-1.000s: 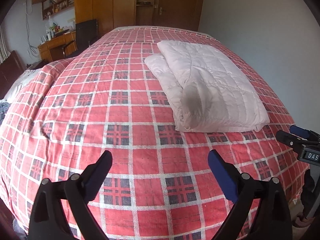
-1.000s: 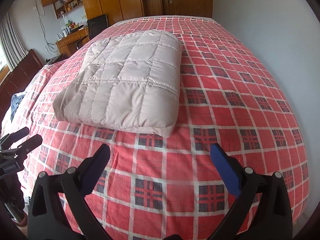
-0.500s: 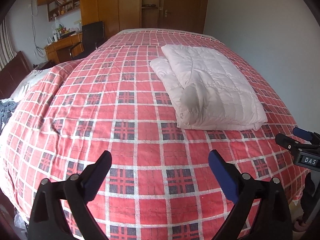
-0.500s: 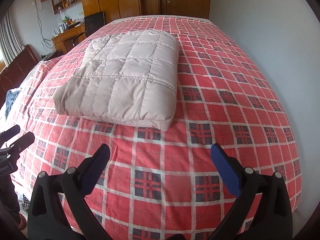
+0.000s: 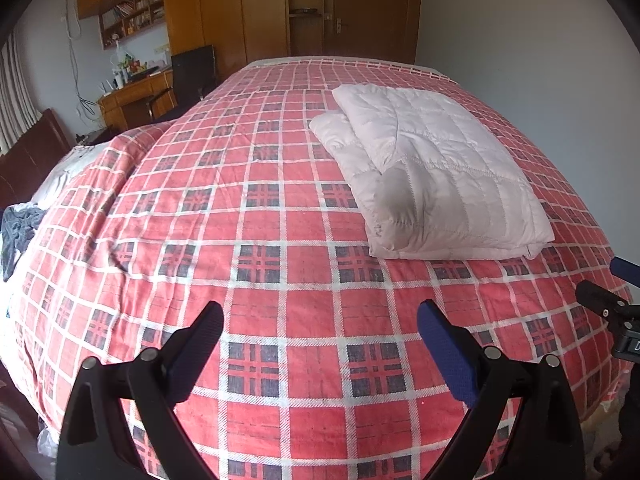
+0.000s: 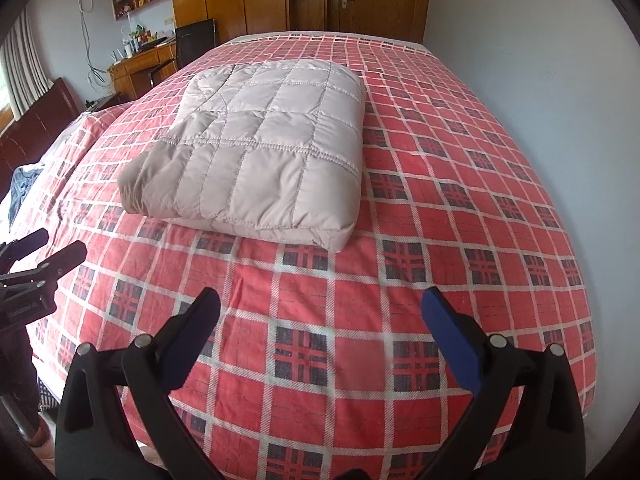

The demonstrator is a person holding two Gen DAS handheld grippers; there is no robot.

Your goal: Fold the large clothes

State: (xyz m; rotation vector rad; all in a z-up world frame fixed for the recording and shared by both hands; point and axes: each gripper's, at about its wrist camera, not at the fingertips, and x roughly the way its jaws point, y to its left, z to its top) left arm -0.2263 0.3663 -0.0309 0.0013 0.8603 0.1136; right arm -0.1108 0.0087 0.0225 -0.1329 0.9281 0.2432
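A pale quilted garment point(image 5: 436, 168) lies folded into a thick rectangle on the red checked bedspread point(image 5: 256, 240). In the right wrist view the same folded garment point(image 6: 264, 152) sits ahead and to the left. My left gripper point(image 5: 320, 324) hangs open over the near part of the bed, well short of the garment, nothing between its fingers. My right gripper point(image 6: 320, 312) is also open and empty, a little short of the garment's near edge. Each gripper shows at the side of the other's view: right gripper point(image 5: 612, 300), left gripper point(image 6: 36, 268).
The bed fills most of both views; its near edge drops off just below the grippers. A white wall point(image 6: 520, 40) runs along the right side. Wooden wardrobes point(image 5: 280, 8), a desk point(image 5: 132, 96) and a dark chair point(image 5: 192, 68) stand at the far end. Dark cloth point(image 5: 16, 232) lies left.
Both grippers have pulled back and risen away from the bed, so the garment looks smaller and farther. Both stay open. The garment has not moved.
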